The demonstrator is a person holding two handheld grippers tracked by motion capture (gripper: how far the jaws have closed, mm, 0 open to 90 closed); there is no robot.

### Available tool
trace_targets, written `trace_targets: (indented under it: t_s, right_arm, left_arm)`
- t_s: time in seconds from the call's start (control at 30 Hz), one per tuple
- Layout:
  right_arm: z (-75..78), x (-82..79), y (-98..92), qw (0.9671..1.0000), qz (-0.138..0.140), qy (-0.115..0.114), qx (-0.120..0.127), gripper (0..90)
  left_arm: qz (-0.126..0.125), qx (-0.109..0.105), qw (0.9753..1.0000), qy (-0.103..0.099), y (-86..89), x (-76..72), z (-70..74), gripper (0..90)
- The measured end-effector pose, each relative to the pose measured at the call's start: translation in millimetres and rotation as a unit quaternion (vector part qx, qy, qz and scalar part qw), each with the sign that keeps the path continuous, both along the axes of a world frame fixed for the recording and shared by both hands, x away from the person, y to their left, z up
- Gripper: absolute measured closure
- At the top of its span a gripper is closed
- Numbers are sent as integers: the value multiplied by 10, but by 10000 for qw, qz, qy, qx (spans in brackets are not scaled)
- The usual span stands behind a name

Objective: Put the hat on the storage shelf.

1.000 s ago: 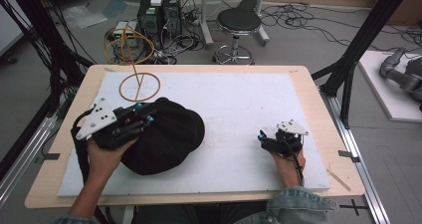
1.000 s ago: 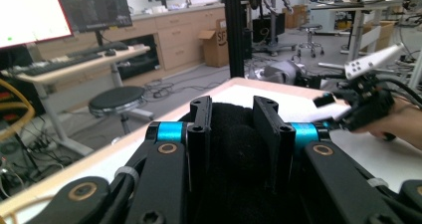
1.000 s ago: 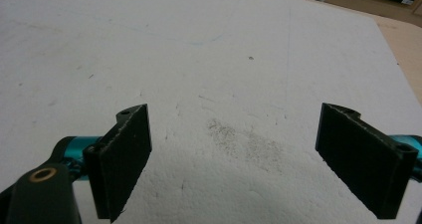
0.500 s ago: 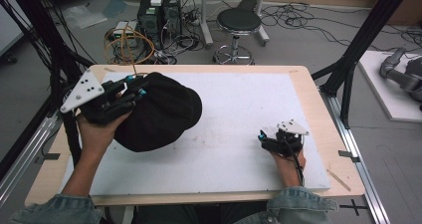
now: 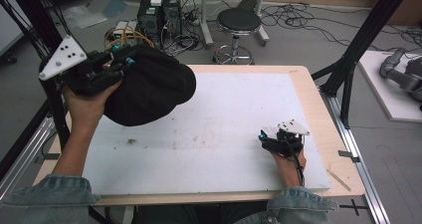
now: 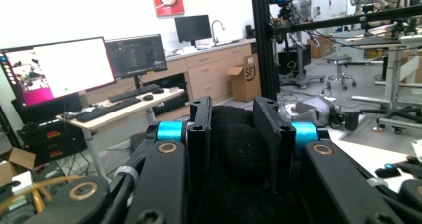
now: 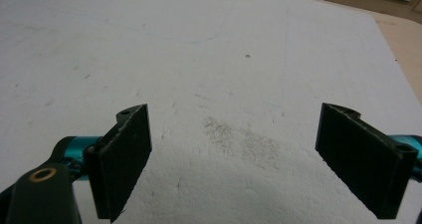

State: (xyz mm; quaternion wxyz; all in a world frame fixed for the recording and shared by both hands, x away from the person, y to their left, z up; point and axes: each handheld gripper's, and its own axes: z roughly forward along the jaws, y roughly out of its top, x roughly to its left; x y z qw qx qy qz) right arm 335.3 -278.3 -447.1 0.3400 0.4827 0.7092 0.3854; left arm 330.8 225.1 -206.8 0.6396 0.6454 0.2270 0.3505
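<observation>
Left gripper (image 5: 112,64) raised above far left corner of tabletop (image 5: 318,114), jaws clamped on fold of black cap (image 5: 149,87). Cap hangs in air, off white foam sheet (image 5: 234,129) covering tabletop. In left gripper view, black fabric (image 6: 234,149) pinched tight between both jaws. Right gripper (image 5: 268,139) rests on sheet near right edge, close to near corner, jaws spread wide, nothing between them.
</observation>
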Motion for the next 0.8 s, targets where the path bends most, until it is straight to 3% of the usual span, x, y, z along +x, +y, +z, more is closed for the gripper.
trace_targets:
  t_s: [0.4, 0.8]
  right_arm:
    - [-3, -1, -20, 10000, -32, 5, 27, 142]
    - [-10, 2, -38, 10000, -39, 12, -13, 142]
  left_arm:
    - [250, -24, 9996, -120, 89, 272, 310, 697]
    - [623, -217, 9977, -166, 348, 618, 504, 697]
